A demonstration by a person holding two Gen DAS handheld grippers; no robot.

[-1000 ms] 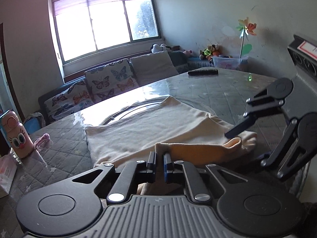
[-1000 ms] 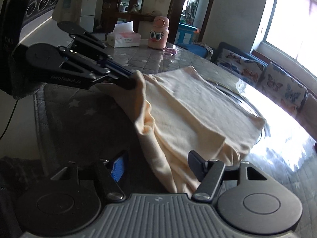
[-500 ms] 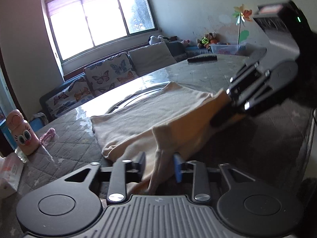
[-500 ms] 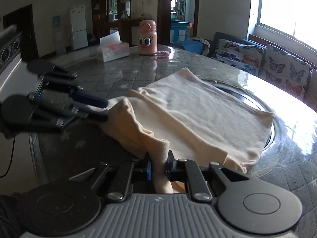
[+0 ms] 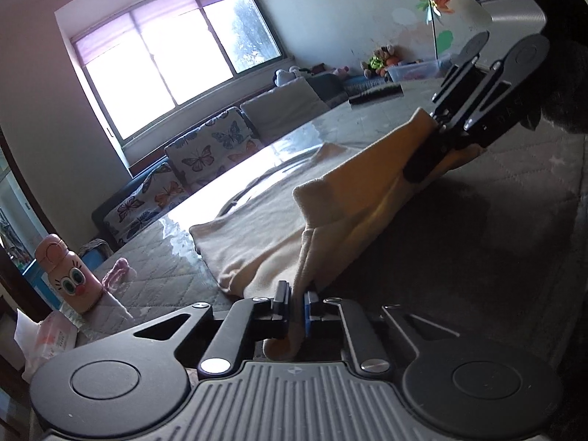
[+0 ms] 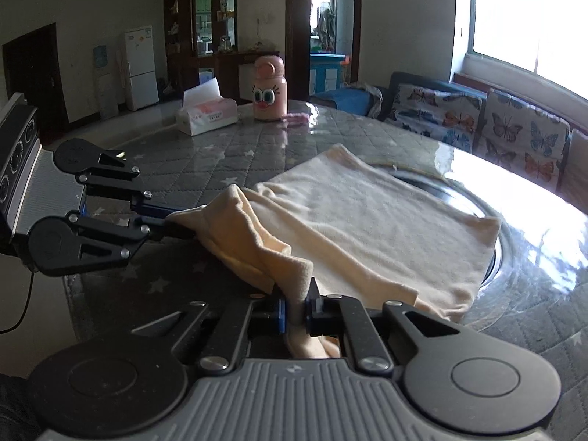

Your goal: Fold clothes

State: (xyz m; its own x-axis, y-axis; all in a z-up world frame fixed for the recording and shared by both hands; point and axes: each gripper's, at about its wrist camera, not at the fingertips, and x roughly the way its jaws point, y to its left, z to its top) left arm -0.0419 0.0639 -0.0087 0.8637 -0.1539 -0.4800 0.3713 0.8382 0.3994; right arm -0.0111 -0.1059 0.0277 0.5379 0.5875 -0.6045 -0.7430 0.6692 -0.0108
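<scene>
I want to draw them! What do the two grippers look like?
Both are black metal. The left gripper and right gripper have linked bars with silver screws, round discs at the sides, blue pads on the fingers and a ribbed grey base. A thin black cable hangs by the left one.

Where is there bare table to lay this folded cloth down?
Free: the starred grey mat between the left gripper and the tissue box, and the grey stretch below the right gripper in the left view. Crowded: the far edge by the pink bottle, and the cream garment itself.
</scene>
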